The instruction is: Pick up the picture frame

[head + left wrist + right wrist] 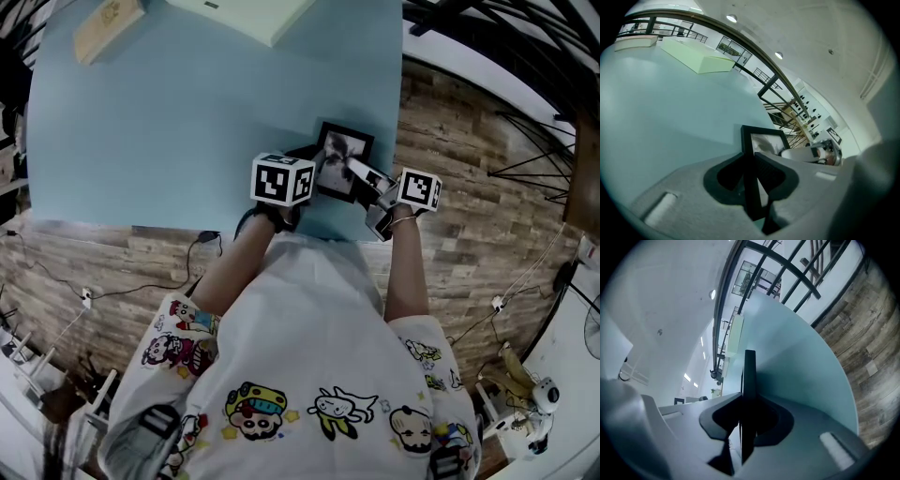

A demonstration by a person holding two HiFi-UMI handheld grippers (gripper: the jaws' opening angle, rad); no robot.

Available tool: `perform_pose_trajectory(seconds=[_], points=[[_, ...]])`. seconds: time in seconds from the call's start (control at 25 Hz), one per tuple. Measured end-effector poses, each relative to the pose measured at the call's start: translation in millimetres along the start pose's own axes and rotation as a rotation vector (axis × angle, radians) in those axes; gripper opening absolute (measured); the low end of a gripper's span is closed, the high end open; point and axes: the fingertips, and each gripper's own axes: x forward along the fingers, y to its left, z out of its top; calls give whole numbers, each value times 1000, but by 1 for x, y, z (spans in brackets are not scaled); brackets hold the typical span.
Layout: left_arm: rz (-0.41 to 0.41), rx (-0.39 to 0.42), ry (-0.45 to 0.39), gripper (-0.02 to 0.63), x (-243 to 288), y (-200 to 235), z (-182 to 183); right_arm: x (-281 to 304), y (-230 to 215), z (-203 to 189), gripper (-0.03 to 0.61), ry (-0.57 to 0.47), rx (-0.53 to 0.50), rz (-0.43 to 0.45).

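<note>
Our cartoon-print shirt [309, 375] fills the foreground; beyond it we clamp the left gripper [317, 167] and right gripper [356, 172] on the black picture frame [343, 148] (one on each side edge), over the blue tabletop's [169, 122] near right corner.

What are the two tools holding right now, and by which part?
The picture frame, by its black border: left tool on the left edge, right tool on the right edge.

The left gripper [317, 167] and right gripper [361, 176] cover the near side edges of the picture frame [342, 150]; its photo is too blurred to read. At the table's [141, 141] far edge, a wooden block [106, 26] and a pale slab [253, 14] are cut off.
</note>
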Motion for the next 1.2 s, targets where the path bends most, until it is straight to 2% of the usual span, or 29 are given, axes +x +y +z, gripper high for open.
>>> perform_pose_trajectory(seconds=[0.12,0.24,0.44,0.6,0.76,0.96,1.2], points=[[1,3,-1,67,-1,-1,0,0,6,2,69,-19,-21,50],[-2,2,-1,69,-2,-1,0,-1,5,2,66,-36,-6,46],[2,5,-5,71,-1,0,-1,2,9,2,64,-28,-22,88],[19,10,-27,71,-2,-1,0,0,1,0,64,-23,-2,32],[2,1,-33,72,-2,-1,1,-1,3,1,64,-22,-4,29],[-8,-1,-57,100,-12,2,3,4,24,0,63,-13,-71,55],[-7,28,-107,109,-30,1,14,1,32,1,63,-31,-102,-13]])
